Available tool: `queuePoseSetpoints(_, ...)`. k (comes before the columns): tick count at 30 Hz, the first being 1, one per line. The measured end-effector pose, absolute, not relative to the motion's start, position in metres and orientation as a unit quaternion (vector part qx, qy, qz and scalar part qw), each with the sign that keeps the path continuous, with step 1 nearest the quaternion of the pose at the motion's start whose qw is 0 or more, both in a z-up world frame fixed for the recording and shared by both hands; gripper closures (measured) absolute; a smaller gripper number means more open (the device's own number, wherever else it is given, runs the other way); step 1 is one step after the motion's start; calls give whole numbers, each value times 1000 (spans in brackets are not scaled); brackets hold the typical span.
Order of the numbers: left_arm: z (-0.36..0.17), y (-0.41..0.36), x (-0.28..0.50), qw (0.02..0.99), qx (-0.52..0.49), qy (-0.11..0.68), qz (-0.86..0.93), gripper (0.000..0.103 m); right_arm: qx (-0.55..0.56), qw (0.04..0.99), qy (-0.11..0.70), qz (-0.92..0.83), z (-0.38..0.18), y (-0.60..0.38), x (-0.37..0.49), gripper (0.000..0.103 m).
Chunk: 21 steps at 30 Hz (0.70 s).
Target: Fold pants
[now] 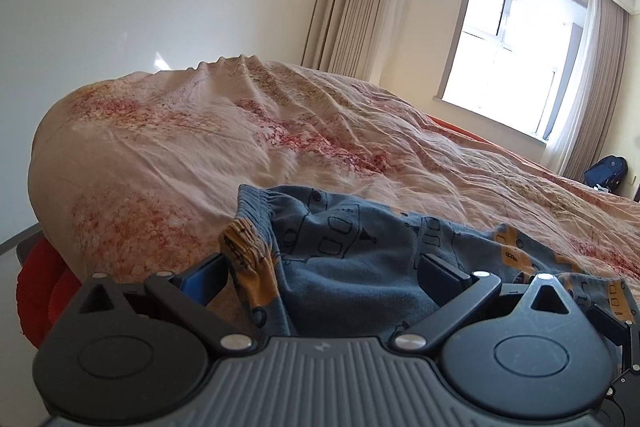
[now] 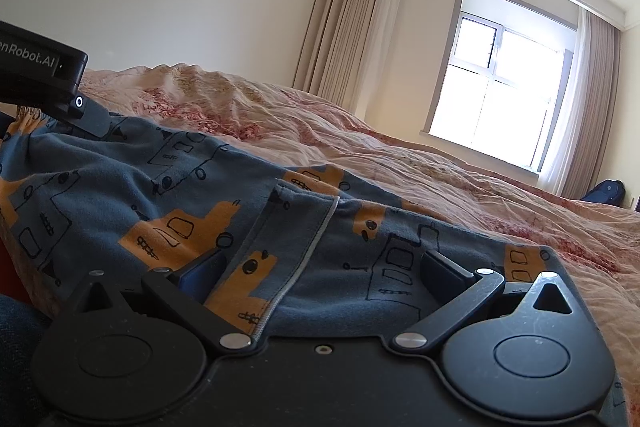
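On the near edge of the bed [image 1: 160, 155], spread with a wrinkled pink-and-red floral cover, we see the pants [image 2: 120, 179] lying loosely: blue fabric printed with orange trucks and outlined vehicles. We take the bed as our landmark throughout.

Our left gripper [image 1: 320, 273] sits low over the bed's near edge with its two fingers spread wide. The gathered waistband of the pants rises between them, with an orange-printed fold curling up just beside the left finger [image 1: 204, 277] and blue cloth bunched against the right one. From the right wrist view, the body of this left gripper [image 2: 48, 83] appears above the waistband end of the pants, towards the bed's near left corner.

Our right gripper [image 2: 320, 273] likewise stands wide apart, its fingers on either side of a seamed stretch of the pants with a pale stitched line running through it. We cannot say for certain whether either set of fingertips touches the cloth, since the fabric hides the tips.

Beyond the bed's far side, a bright window [image 2: 500, 99] is flanked by beige curtains [image 2: 348, 19], and a dark blue bag [image 1: 606, 173] rests on the floor past the bed's far right end. Something red [image 1: 38, 291] shows below the bed's near left corner
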State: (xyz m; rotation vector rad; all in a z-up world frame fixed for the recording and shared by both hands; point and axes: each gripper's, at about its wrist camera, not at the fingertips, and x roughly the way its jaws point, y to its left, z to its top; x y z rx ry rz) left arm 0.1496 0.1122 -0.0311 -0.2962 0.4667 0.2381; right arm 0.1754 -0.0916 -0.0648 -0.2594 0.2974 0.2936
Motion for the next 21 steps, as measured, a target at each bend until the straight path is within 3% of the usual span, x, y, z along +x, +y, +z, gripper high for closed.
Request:
queuePoseSetpoints(6,-44,138,154,937,-203,253,132,0,-127,970,147,145,-65,-92,175,0)
queuePoseSetpoints(10,-45,140,154,936,-203,254,135,0,-138,970,142,143,-57,-89,171,0)
queuePoseSetpoints(16,-44,136,155,936,-196,256,137,0,-149,975,73,146,-39,-90,151,0)
queuePoseSetpoints(21,-44,136,155,937,-194,257,136,0,-144,978,81,128,-38,-96,152,0)
